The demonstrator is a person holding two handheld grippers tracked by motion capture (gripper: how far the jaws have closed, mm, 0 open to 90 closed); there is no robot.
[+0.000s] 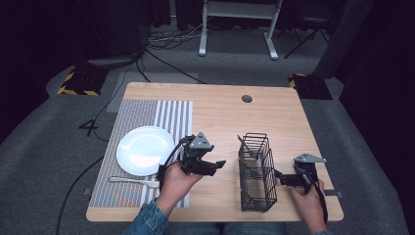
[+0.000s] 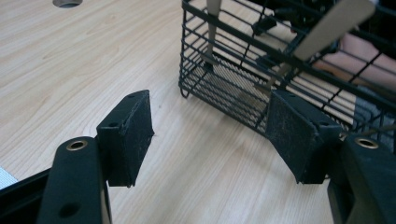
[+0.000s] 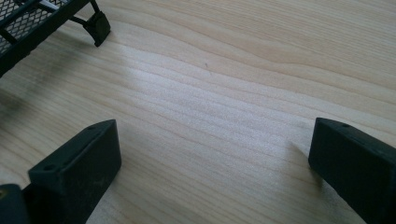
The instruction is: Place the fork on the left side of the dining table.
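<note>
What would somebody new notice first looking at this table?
Probably the black wire caddy standing upright near the front of the wooden table, with utensils poking out, flanked by the open left gripper and open right gripper. Next, the white plate on the striped placemat at left, a fork lying before it.

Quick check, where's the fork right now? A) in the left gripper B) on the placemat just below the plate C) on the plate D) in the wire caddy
B: the fork lies flat on the striped placemat, just on the person's side of the white plate; the left gripper is open and empty.
</note>
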